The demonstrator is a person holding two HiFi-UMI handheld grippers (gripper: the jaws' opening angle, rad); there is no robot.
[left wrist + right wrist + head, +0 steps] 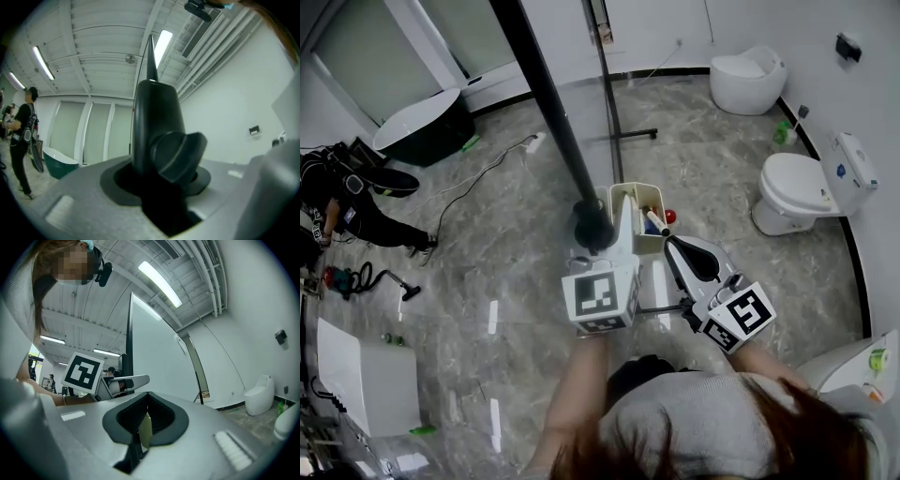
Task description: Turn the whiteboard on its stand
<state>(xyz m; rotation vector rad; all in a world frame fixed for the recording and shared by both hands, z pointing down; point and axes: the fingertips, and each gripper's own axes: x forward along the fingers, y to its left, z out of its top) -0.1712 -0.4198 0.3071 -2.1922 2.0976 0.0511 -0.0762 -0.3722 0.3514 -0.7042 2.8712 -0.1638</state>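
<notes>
Turning the whiteboard (154, 362) looks under way, not finished — left gripper (605, 230) fingers clamp its black post (154, 126), right gripper (675, 246) fingers pressed together.

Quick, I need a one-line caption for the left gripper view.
Left gripper closed around the whiteboard stand's black post, right at its knob.

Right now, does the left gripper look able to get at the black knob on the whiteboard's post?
Probably yes: the knob sits right at the left gripper, whose jaws grip the black post beside it, and nothing stands between them.
</notes>
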